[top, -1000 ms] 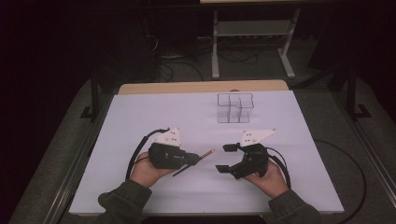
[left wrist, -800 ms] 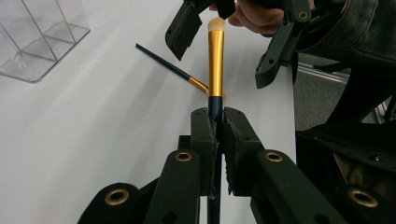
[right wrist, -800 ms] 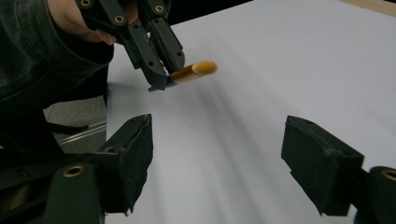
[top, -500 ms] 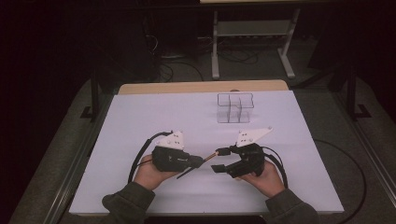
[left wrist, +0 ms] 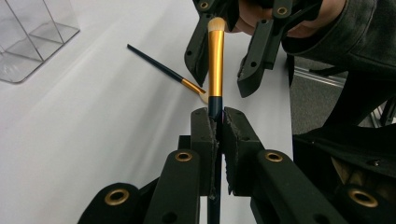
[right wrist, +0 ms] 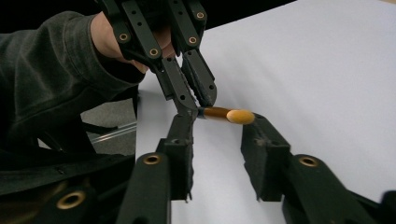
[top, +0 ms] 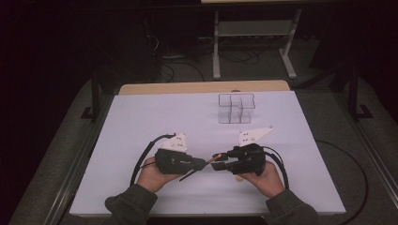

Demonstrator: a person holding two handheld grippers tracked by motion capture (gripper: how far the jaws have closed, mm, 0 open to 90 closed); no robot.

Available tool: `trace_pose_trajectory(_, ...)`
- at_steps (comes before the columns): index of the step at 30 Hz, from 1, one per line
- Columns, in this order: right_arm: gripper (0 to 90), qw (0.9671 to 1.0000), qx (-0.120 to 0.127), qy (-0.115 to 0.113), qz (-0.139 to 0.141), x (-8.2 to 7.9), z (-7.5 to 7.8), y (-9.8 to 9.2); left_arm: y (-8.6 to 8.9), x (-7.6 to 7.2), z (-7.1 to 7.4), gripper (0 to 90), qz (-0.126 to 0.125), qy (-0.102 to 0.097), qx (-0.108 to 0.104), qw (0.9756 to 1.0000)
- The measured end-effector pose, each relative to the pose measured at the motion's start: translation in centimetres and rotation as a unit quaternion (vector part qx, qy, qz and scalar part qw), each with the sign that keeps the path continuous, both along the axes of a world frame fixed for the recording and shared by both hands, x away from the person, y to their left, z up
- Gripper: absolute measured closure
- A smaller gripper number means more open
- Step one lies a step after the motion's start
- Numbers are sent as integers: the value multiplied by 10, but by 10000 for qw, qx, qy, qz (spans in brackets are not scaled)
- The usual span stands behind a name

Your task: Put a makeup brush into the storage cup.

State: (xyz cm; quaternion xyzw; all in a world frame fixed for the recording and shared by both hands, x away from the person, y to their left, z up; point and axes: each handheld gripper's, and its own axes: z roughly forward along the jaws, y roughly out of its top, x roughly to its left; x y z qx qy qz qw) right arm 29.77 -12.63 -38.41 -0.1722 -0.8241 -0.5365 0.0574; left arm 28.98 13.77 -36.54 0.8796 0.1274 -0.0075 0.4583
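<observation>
— Two grippers, nose to nose over the near half of the table. See the brush? The left gripper has it pinched by the dark handle, jaws tight on it.

— And the gold end with the bristles pokes straight out towards the right gripper.

— Right. Its long axis runs along the left jaws and across, left to right. From the right gripper's own camera the tip lies between its two jaws, crosswise to them.

— Has the right one got it yet?

— Not that I can see. Its jaws have just been closing, narrower now, but there's a gap on either side of the tip. Nothing pressing.

— So the handover hangs on that line staying true, I'd guess. If the tip drifts, the right jaws close on air.

— Likely. The right hand is the near one for it, anyway.

— Farther out?

— Another brush lies flat on the table, past the grippers. Beyond that, the clear box, well apart, towards the far edge.
</observation>
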Motion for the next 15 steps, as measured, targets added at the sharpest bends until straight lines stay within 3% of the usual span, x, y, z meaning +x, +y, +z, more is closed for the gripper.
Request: trace_pose_trajectory(15, 757, 9998, 127, 173, 31, 2, -1, -1, -5, 0, -1, 832, -51, -13, 41, 10000)
